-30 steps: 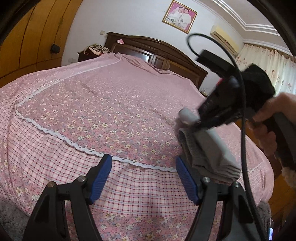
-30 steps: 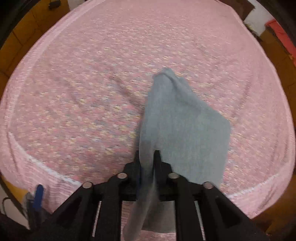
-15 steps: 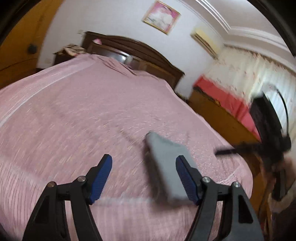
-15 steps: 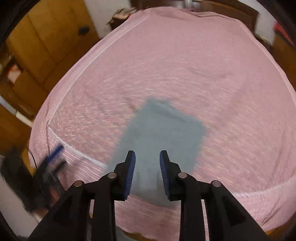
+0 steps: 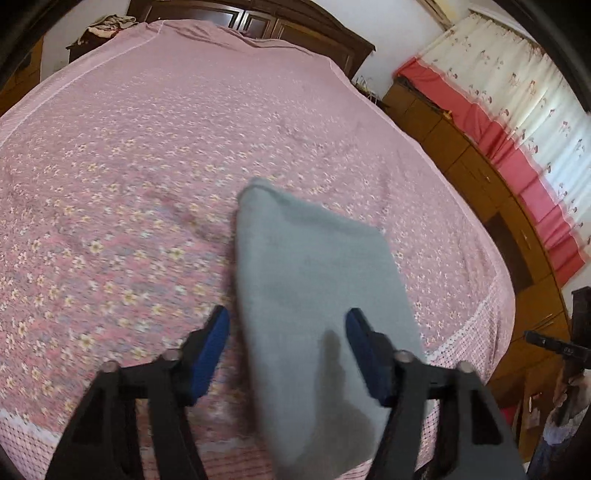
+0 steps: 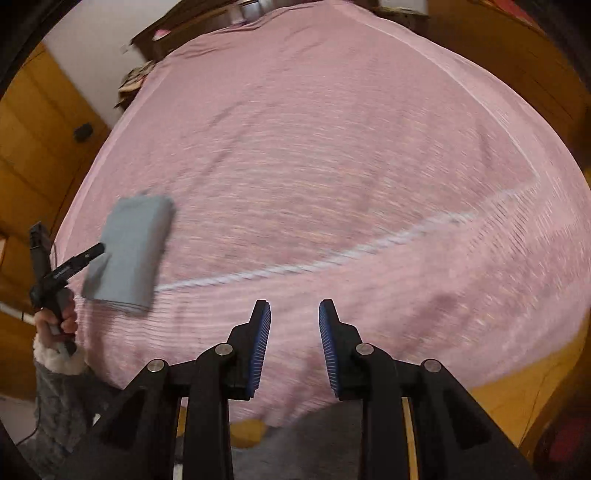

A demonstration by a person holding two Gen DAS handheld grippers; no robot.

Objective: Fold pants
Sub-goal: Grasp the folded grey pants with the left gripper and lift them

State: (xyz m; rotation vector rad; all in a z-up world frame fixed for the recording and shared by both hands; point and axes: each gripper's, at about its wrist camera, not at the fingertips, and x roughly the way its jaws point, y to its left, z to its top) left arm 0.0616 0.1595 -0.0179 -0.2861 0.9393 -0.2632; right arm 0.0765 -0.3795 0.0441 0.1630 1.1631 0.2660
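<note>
**A:** Any writing to read?

**B:** Only a faint pale mark on the side of the left gripper (image 5: 287, 317), seen from the right wrist; too small and blurred to read.

**A:** Where are the pants?

**B:** Pants (image 5: 314, 277): grey, folded into a thick rectangle, lying on the pink flowered bed (image 5: 147, 147) near its foot edge, just above the white lace strip. Long side running away from the left camera.

**A:** And the left gripper?

**B:** Tilted down over the near end of the pants. Blue pads (image 5: 212, 350) on either side of the fold, jaws closing, with cloth between them. Left pad clear of the cloth; right pad in front of it, with no clear squeeze. From the right wrist: at the far left, one black finger at the edge of the pants.

**A:** The hand holding it?

**B:** Left hand (image 6: 61, 321): wrapped round the black handle, below and left of the pants, with a white fleecy cuff (image 6: 55, 360) and a grey sleeve beneath.

**A:** The right gripper?

**B:** Right gripper (image 6: 294, 310): tipped steeply down at the foot of the bed, well to the right of the pants. Jaws partly apart, nothing between the pads, only bedspread behind. Heavy motion blur across this view. From the left wrist: small and dark at the far right edge.

**A:** Around the bed?

**B:** Dark wooden headboard (image 5: 295, 22) at the far end, wooden cabinets (image 5: 461, 166) along the right, and white flowered curtains (image 5: 517, 74) with a red band below.
</note>
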